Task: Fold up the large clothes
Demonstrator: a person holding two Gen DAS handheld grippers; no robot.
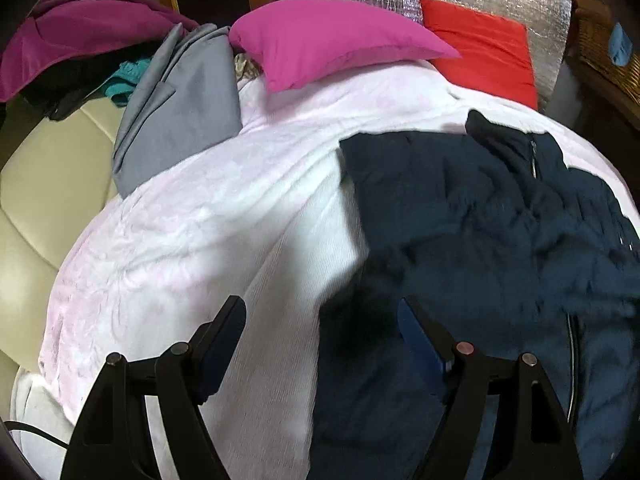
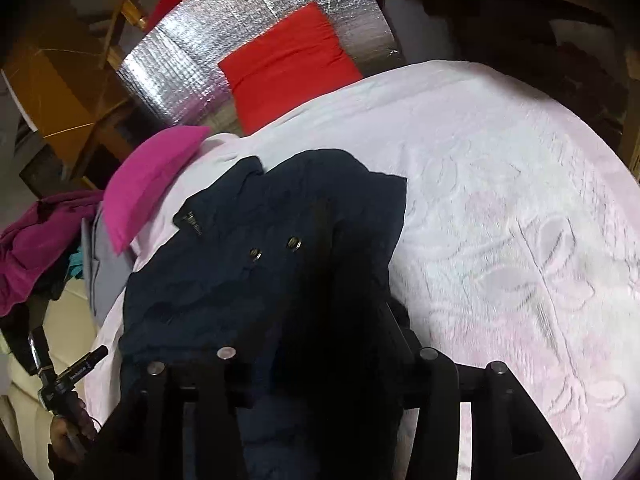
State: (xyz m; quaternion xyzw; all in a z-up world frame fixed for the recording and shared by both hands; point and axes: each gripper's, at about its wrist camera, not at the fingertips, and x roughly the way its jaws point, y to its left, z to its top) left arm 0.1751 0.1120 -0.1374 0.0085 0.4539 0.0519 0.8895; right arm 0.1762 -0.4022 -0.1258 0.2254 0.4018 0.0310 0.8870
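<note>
Left wrist shows your left tool (image 1: pixel 320 332) spread wide, right tool's (image 2: pixel 316 320) state unreadable; jacket (image 1: pixel 480 220) may bunch.

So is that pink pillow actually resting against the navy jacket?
Apart. In the left wrist view a wide strip of pale bedspread lies between the pink pillow and the navy jacket; the right wrist view shows bedspread between them too.

Both grippers, left gripper (image 1: pixel 322 320) and right gripper (image 2: pixel 316 344), were matte black angular frames with round silver pivot pins, the left's fingers (image 1: pixel 420 338) faced with dark blue pads.
</note>
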